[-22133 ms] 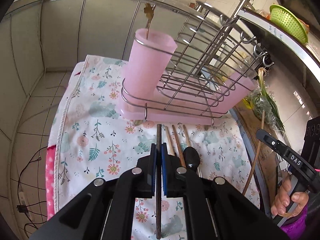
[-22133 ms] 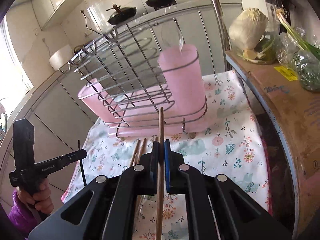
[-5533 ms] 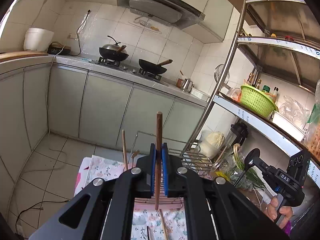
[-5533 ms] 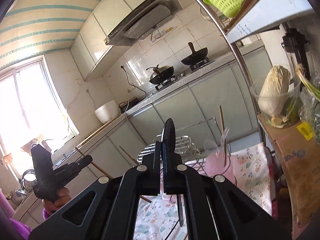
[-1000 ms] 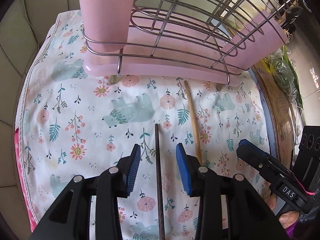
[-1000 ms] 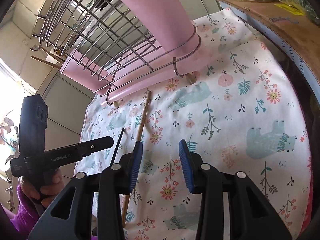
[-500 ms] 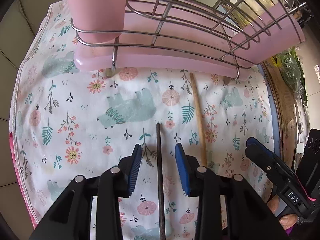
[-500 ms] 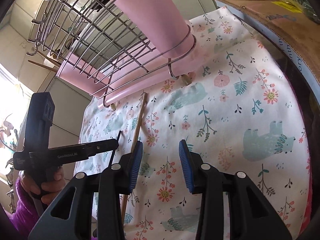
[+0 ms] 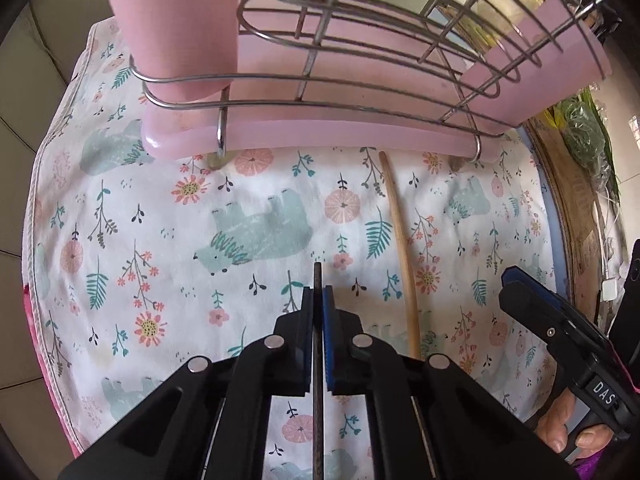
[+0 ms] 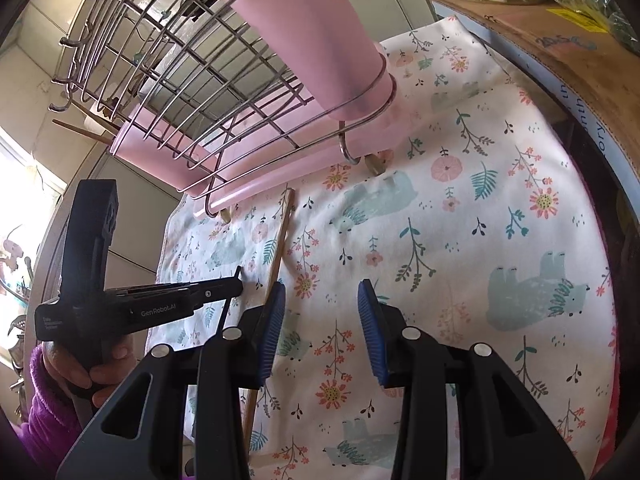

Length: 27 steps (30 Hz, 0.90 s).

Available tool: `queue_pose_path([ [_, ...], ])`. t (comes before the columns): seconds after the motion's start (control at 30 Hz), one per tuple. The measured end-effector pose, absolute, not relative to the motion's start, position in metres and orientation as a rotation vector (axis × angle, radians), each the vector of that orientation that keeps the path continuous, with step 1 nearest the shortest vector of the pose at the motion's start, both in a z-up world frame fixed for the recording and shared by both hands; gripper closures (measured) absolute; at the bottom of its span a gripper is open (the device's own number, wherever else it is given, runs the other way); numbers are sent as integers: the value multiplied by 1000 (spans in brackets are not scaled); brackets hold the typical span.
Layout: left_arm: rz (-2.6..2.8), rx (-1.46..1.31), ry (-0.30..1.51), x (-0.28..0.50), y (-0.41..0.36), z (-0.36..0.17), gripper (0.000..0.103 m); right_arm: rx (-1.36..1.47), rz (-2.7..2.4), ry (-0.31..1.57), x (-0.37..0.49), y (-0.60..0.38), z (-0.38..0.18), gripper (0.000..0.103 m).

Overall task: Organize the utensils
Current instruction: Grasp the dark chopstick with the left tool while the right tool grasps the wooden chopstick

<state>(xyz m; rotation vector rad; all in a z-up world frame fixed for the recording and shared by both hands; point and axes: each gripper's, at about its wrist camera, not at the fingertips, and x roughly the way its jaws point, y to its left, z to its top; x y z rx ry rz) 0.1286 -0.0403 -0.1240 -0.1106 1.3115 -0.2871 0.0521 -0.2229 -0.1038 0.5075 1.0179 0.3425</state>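
A thin dark chopstick (image 9: 318,276) lies on the floral cloth (image 9: 160,220), and my left gripper (image 9: 318,300) is closing on it, blue pads pressed against both sides just behind its tip. A pale wooden chopstick (image 9: 400,240) lies to its right, its far end at the pink drip tray (image 9: 320,132). In the right wrist view my right gripper (image 10: 322,308) hovers open over the cloth, holding nothing, with the pale chopstick (image 10: 280,248) just left of its left finger. The left gripper (image 10: 238,288) shows there at the left, pointing down at the cloth.
A wire dish rack (image 9: 360,60) with a pink cup (image 9: 168,40) at each end stands at the far side of the cloth. Wooden sticks (image 10: 80,130) poke out of the far cup. A cardboard box (image 10: 560,52) and bagged greens (image 9: 584,136) border the right side.
The left gripper's jaws, wide apart around the dark chopstick, have closed onto it, and the gripper edged toward the rack. The right gripper has kept still.
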Motion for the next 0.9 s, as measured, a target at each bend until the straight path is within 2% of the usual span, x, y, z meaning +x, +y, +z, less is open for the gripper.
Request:
queue_pose_path([
  [0.33,-303,-269,1157,98,6,-91,99,471,397,1073,96,-188,-95,65],
  [0.7,-341,-371,1105,76,58,-76,99,221,250,1144,134,-126,-115,65],
  [0.77,-343,-381,1098,73,65,-75,99,202,209,1129,136,-123,-116,78],
  [0.8,-344,-386,1095,74,63,-76,99,197,193,1129,138,-122,-117,89],
  [0.9,-344,-399,1084,72,68,-74,99,238,200,1127,137,-127,-118,96],
])
